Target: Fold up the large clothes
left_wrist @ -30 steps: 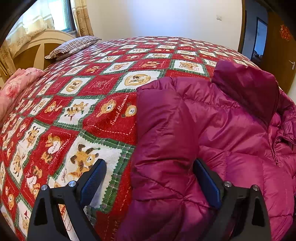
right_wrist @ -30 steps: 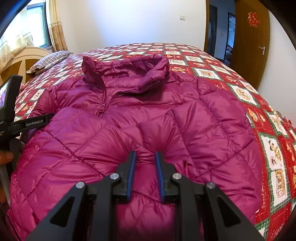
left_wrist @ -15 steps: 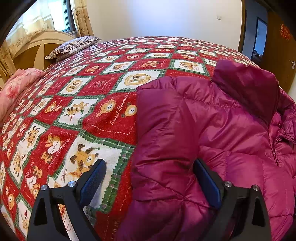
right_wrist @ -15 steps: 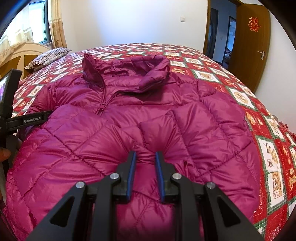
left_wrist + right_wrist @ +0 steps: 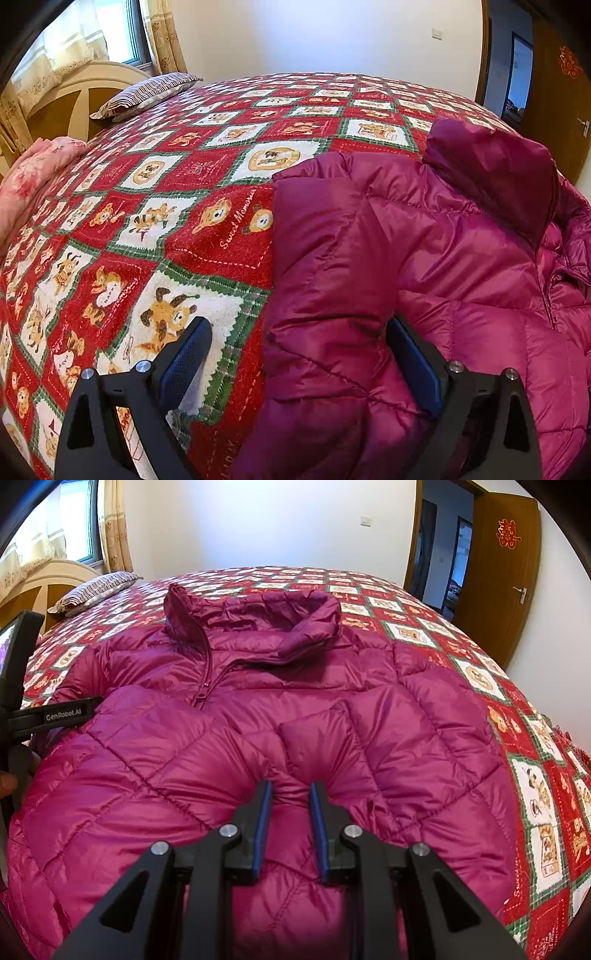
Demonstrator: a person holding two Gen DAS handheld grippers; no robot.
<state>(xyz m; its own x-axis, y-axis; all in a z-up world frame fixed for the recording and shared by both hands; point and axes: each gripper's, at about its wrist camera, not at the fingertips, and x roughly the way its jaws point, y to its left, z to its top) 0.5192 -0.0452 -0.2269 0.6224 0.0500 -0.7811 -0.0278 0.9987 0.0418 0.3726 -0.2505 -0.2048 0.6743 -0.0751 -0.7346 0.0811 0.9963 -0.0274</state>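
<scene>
In the left wrist view, the left gripper (image 5: 299, 354) is seen with its jaws spread wide and pressing on nothing: its left pad lies over the bedspread (image 5: 207, 184), while the right pad is tucked against a fold of the jacket (image 5: 424, 251). Between them sits the jacket's left edge, where a sleeve (image 5: 325, 280) appears to have been folded inward over the body, probably so that the outline is narrowed before the next fold. The jacket is spread on the near right part of the bed, its collar (image 5: 495, 166) raised toward the far right. A striped pillow (image 5: 147, 94) is seen at the far left by the headboard, and a pink cover (image 5: 33, 173) at the left edge. In the right wrist view, the right gripper (image 5: 290, 801) is seen with its jaws drawn close together and a bunched ridge of the jacket's (image 5: 332, 716) near hem pinched between the pads; the padding puckers toward them, so a hold seems to be kept, likely to lift the hem toward the collar (image 5: 266, 616). The jacket is laid front up, its zip partly open. The left gripper's body (image 5: 22, 705) is visible at the far left edge, held by a hand (image 5: 7, 779).
</scene>
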